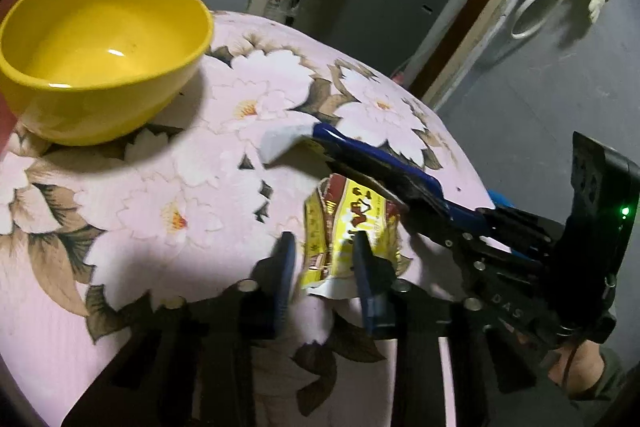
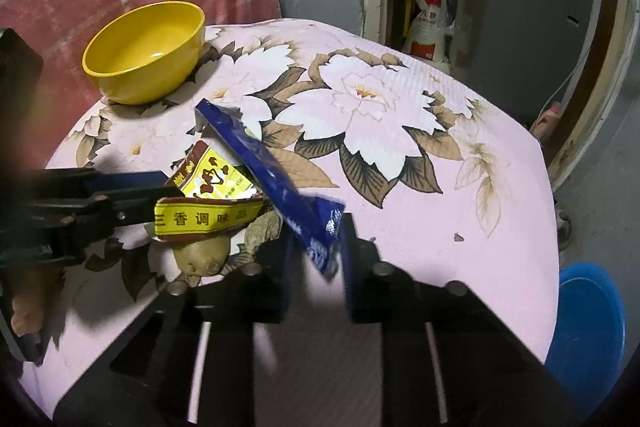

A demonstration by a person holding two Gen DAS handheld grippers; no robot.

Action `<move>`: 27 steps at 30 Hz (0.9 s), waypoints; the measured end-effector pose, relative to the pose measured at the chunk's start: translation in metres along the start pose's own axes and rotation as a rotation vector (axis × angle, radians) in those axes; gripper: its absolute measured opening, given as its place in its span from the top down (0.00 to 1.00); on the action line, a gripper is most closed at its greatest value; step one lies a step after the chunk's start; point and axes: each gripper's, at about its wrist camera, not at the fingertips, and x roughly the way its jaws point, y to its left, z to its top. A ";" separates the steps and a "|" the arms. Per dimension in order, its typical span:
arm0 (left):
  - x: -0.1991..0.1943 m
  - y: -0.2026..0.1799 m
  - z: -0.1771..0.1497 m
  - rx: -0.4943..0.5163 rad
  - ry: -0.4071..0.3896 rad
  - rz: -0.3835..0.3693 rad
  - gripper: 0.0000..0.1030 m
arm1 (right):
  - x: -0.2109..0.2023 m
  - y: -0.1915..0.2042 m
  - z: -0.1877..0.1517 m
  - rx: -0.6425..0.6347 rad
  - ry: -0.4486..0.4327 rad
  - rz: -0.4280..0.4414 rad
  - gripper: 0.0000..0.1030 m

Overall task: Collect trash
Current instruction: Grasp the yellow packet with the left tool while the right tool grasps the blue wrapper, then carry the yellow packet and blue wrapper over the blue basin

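Left gripper (image 1: 324, 259): I have it clamped on yellow wrapper (image 1: 352, 223); right gripper (image 2: 316, 251) on blue wrapper (image 2: 272, 179); bowl (image 2: 144, 55) near table's (image 2: 440, 187) far edge.

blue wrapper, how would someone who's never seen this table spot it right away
Start at the round table with the pink flowered cloth and find the yellow bowl near its far edge. In front of the bowl lie two wrappers, one over the other. The blue wrapper is the long narrow dark-blue one, its near end between the right gripper fingers; its neighbour, the yellow and red wrapper, is wider and printed with characters.
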 end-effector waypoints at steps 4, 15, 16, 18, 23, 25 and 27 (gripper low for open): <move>-0.002 0.002 0.000 -0.014 0.013 -0.004 0.84 | -0.002 0.000 -0.003 0.007 -0.004 0.008 0.81; -0.008 -0.006 -0.008 -0.006 -0.029 0.046 0.95 | -0.025 0.000 -0.017 0.065 -0.067 0.032 0.85; -0.011 -0.007 -0.009 -0.012 -0.037 0.048 0.95 | -0.028 -0.001 -0.018 0.076 -0.078 0.036 0.85; -0.015 -0.009 -0.010 -0.021 -0.059 0.049 0.95 | -0.038 -0.002 -0.020 0.105 -0.106 0.047 0.85; -0.035 -0.018 -0.012 -0.021 -0.152 0.050 0.95 | -0.062 -0.006 -0.024 0.160 -0.171 0.068 0.85; -0.045 -0.024 -0.012 -0.018 -0.196 0.043 0.95 | -0.074 -0.006 -0.024 0.175 -0.210 0.067 0.85; -0.052 -0.033 -0.010 -0.015 -0.236 0.031 0.95 | -0.086 -0.007 -0.024 0.189 -0.248 0.067 0.85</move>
